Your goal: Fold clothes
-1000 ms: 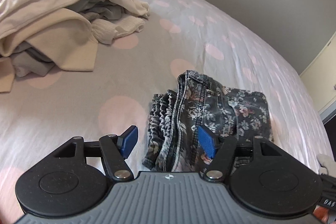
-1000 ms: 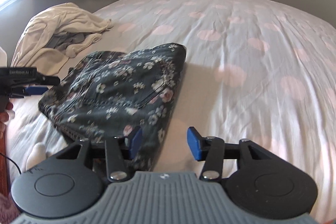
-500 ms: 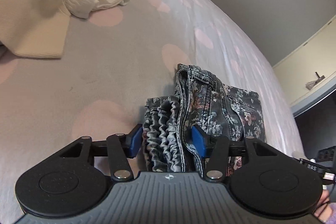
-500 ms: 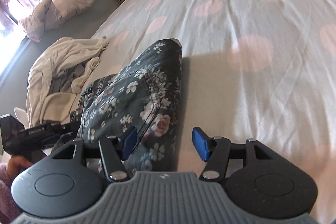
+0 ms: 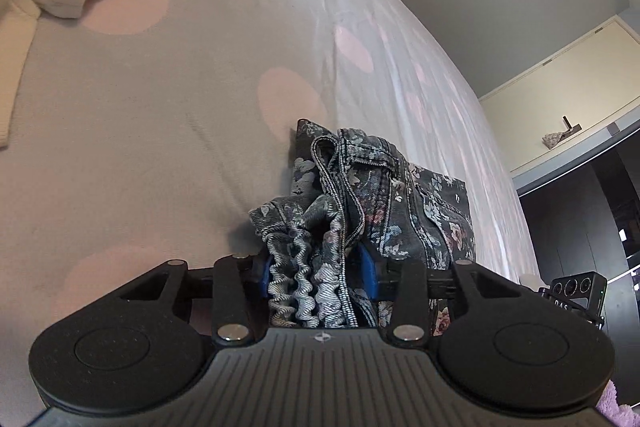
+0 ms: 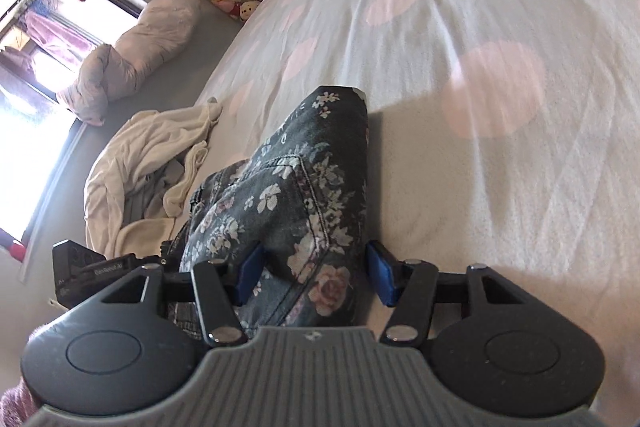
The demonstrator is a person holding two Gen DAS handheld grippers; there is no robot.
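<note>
Between both our tongs sat the folded jeans [image 5: 384,195], running long straight ahead; left tongs [image 5: 316,269] pinched the waistband, right tongs [image 6: 312,273] stood wide around the near end.

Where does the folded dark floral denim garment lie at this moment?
The folded dark floral denim garment lies on the pink-dotted bedsheet, between both grippers, with the heap of cream clothes to its left in the right wrist view.

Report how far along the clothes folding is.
Done: the floral jeans already lie folded on the bed. In hand: left gripper is shut on their elastic waistband, right gripper straddles them, open. Left: the cream clothes pile is unfolded.
</note>
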